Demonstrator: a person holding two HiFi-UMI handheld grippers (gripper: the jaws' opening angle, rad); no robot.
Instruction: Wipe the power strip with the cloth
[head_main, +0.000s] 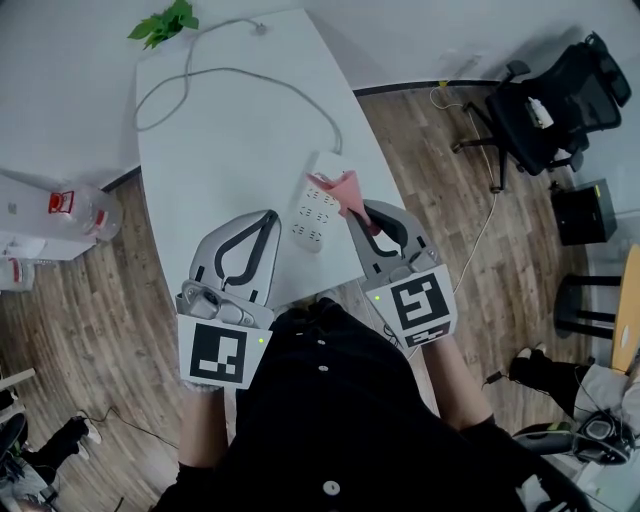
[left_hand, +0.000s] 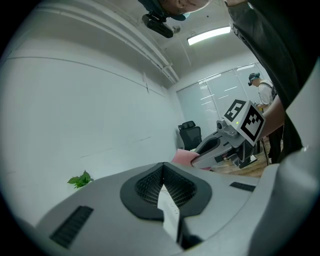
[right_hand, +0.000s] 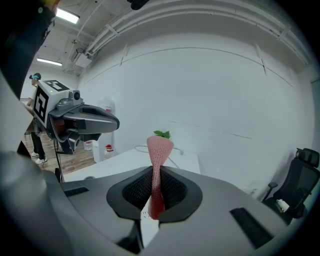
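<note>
While the right gripper (head_main: 360, 218) pinched the pink knit cloth (head_main: 345, 188) tight, the left gripper (head_main: 268, 216) sat closed on nothing. The white oblong strip (head_main: 316, 210) lay on the table (head_main: 220, 130) at the cloth's eight o'clock.

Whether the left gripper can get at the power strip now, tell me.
Probably yes. The left gripper hangs just left of the power strip, only bare table between them. Its fingers are shut and empty; the right gripper, holding the cloth, sits on the strip's far side.
</note>
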